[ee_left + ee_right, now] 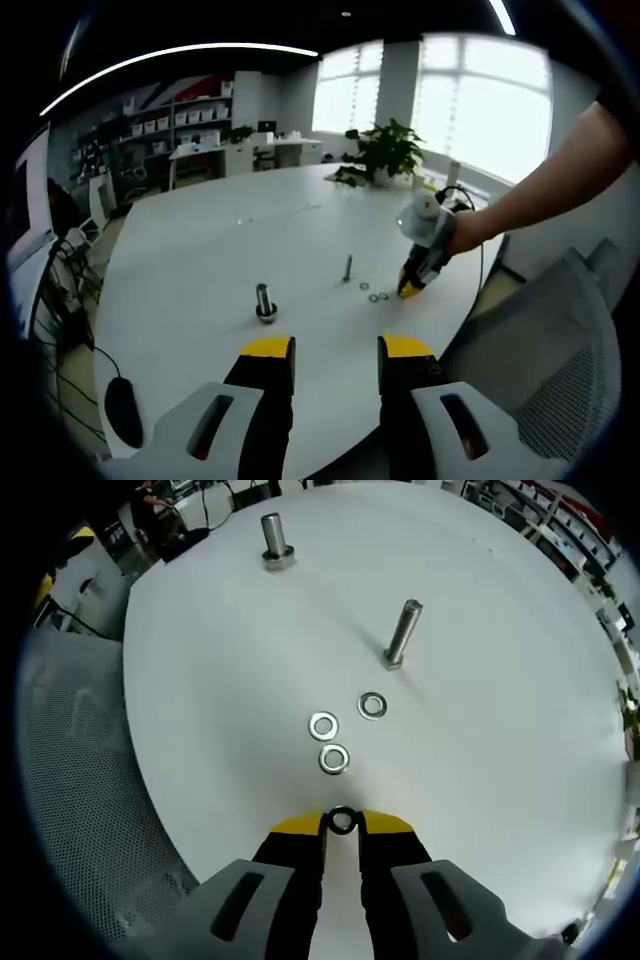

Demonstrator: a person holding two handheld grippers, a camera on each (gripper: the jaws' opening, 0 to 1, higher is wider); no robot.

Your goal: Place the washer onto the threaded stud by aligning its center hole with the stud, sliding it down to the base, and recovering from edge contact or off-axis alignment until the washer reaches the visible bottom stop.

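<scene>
The threaded stud (pixel 401 633) stands upright on the round white table (pixel 500 730), and everything else sits in relation to it. In the right gripper view, three loose washers (pixel 323 725) lie flat on the table just in front of the stud's base, between the stud and the right gripper (pixel 342 822), close together but apart from one another. The right gripper's yellow-tipped jaws are clenched on a fourth washer (pixel 342 820), pinched at its edges, low over the table on the near side of those three and well short of the stud. A second, thicker bolt (pixel 274 541) stands beyond the stud, well apart from it. In the left gripper view, the left gripper (pixel 332 348) is released, jaws spread with nothing between them, hanging over the table edge well away from the stud (pixel 348 267), with the person's hand (pixel 462 232) holding the right gripper beside the washers.
</scene>
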